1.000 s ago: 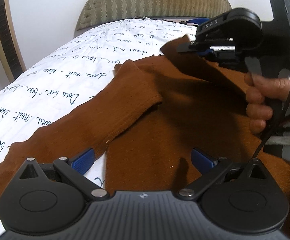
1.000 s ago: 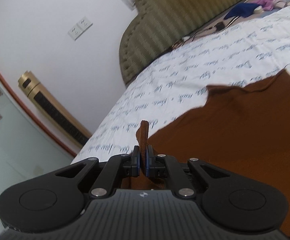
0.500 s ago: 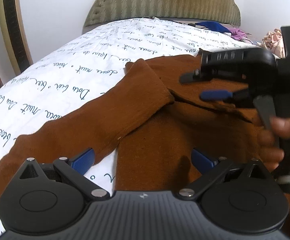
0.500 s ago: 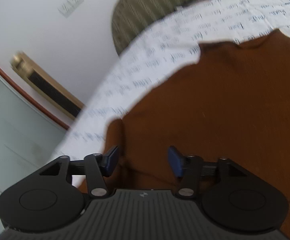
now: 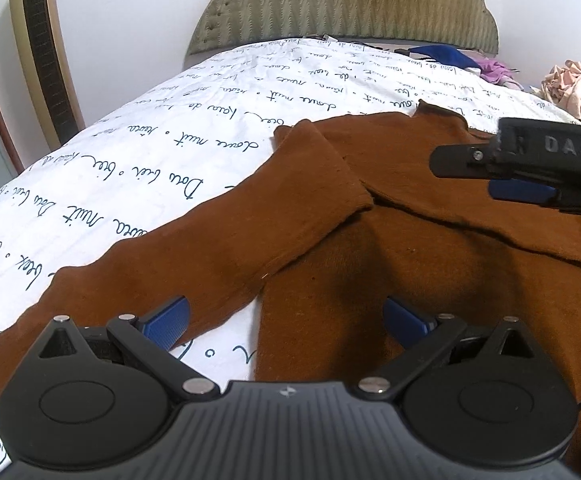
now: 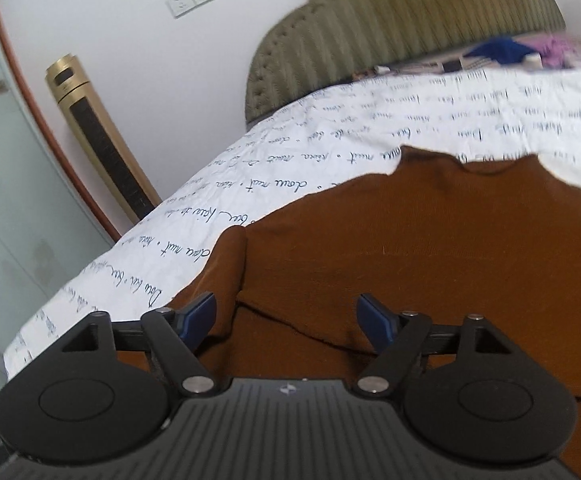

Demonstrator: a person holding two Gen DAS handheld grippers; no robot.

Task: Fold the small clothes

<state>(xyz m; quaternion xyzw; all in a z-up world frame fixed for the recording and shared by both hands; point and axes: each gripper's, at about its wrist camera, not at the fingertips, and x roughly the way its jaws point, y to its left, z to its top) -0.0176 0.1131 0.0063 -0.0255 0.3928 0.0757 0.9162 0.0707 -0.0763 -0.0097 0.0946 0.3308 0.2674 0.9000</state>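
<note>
Lying spread on the bed (image 5: 138, 168), whose white sheet is printed with handwriting, the brown sweater (image 5: 430, 248) is only partly folded. In the left wrist view one sleeve (image 5: 274, 216) has been brought in so that its cuff end rests across the upper body of the sweater, while the lower run of that sleeve lies out on the sheet toward the left. A second flap of brown cloth lies over the chest from the right side, its edge showing as a dark line across the body; this looks like the other sleeve or side laid inward, though the pictures do not settle which. The right gripper (image 6: 286, 320) hangs just above that fold edge with its jaws opening and nothing between them, so the cloth it hovers over is let go and lying flat. The left gripper (image 5: 286, 320) sits low over the bottom of the sweater, near the gap where sleeve and body part, its jaws spread wide and empty. As a judgement, the sleeve stage is nearly finished and the main folds are left: the trailing part of the left-side sleeve wants tucking in, and the body has yet to be doubled from hem to collar. More clothes (image 5: 574, 88) wait crumpled near the headboard (image 5: 342, 4).
</note>
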